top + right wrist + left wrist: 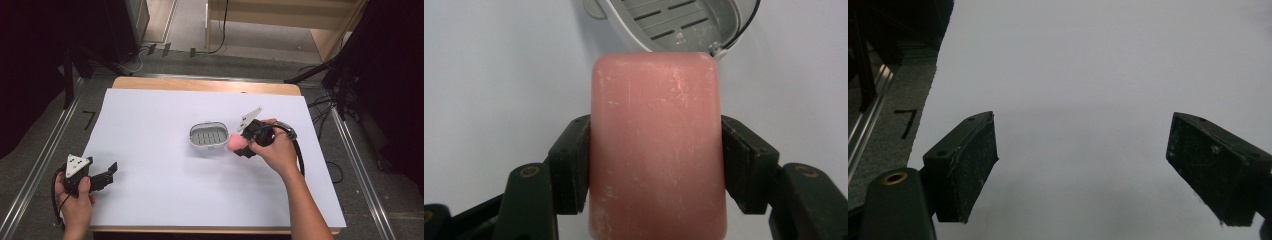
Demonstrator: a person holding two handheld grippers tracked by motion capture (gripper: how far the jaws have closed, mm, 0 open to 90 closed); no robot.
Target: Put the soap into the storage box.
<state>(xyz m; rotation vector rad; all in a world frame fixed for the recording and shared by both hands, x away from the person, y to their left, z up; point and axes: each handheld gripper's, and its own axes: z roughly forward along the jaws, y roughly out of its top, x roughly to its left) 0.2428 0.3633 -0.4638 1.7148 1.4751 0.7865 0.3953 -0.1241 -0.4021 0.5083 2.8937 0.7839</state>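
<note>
Soap bar (658, 145), pink, sits clamped between the jaws of the right hand-held gripper (243, 143); pads press its two long sides in the right gripper view. Near end of the bar is cut off by the bottom edge of that view, so its full length can't be read. Surface is scuffed with pale streaks.

In the high view the bar (235, 143) is just right of the soap dish (209, 135), near the middle of the bench (150, 115). Whether bar and dish rim touch, can't tell. Bar looks lifted off the white sheet, but the height is hard to judge from above. Right hand (277, 150) wraps the gripper body and hides most of it; grey three-cornered plate sticks up on the far side.

Dish is a grey oval with a slotted insert. In the right gripper view the dish (684, 20) is just beyond the bar's far end, its far half cut off by the top edge.

Left hand-held gripper (107, 172) rests at the near left of the bench, well apart from dish and bar. Jaws wide apart, nothing between them, just white sheet in the left gripper view (1083, 170). Left hand (75, 197) partly cut off at the bottom edge. A "7" mark (905, 122) sits on the grey floor strip left of the sheet
</note>
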